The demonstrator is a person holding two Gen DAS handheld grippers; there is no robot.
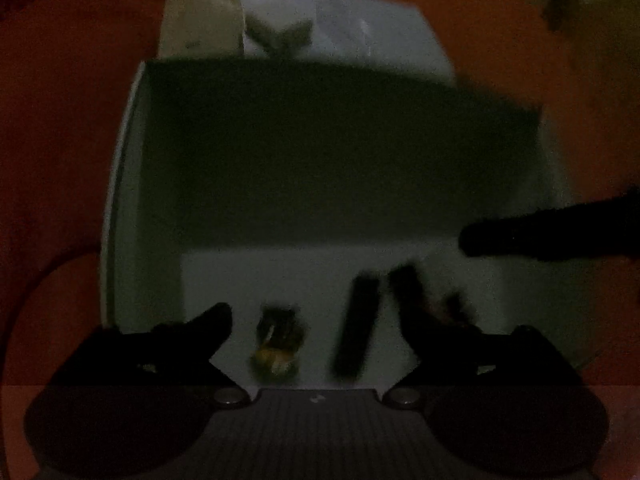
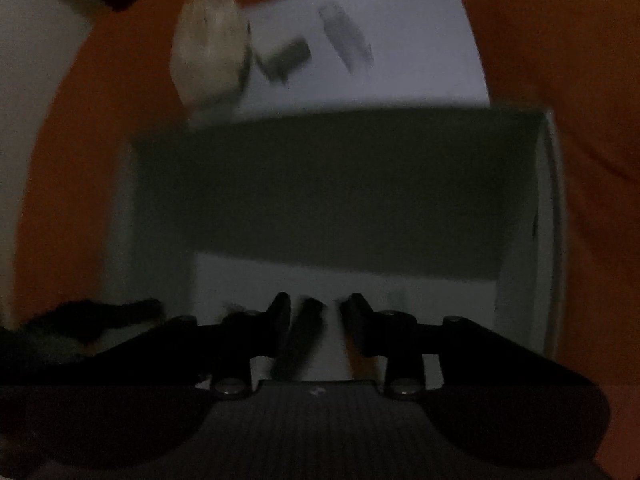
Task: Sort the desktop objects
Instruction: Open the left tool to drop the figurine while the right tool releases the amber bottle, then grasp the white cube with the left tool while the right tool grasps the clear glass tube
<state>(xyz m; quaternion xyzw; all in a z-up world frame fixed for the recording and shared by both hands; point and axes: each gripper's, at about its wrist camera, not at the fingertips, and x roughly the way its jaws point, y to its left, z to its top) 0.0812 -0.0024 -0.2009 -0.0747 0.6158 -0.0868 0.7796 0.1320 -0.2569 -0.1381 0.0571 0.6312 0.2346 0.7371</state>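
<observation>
Dim, blurry frames. Dark slim bar (image 2: 300, 340), flat and stick-like, lies tilted on the pale floor of a white box (image 1: 120, 200), right between the right claw's (image 2: 314, 308) fingers; jaws stand a little apart, both sides of the bar, can't tell if pads touch it. In the left view the same bar (image 1: 356, 328) sits at abt 5 o'clock of the box floor, w/ a small yellowish-dark object (image 1: 276, 344) just beside it at 7 o'clock, too blurred to name. Left claw (image 1: 316, 312) is spread wide, holding nothing, hanging over both items. Box has tall walls, far wall in shadow. Beyond it at 12 o'clock: white sheet (image 2: 400, 60) w/ two grey smudged items, and a pale rounded object (image 2: 208, 48) at 11 o'clock. Orange worktop (image 2: 580, 120) all around.
</observation>
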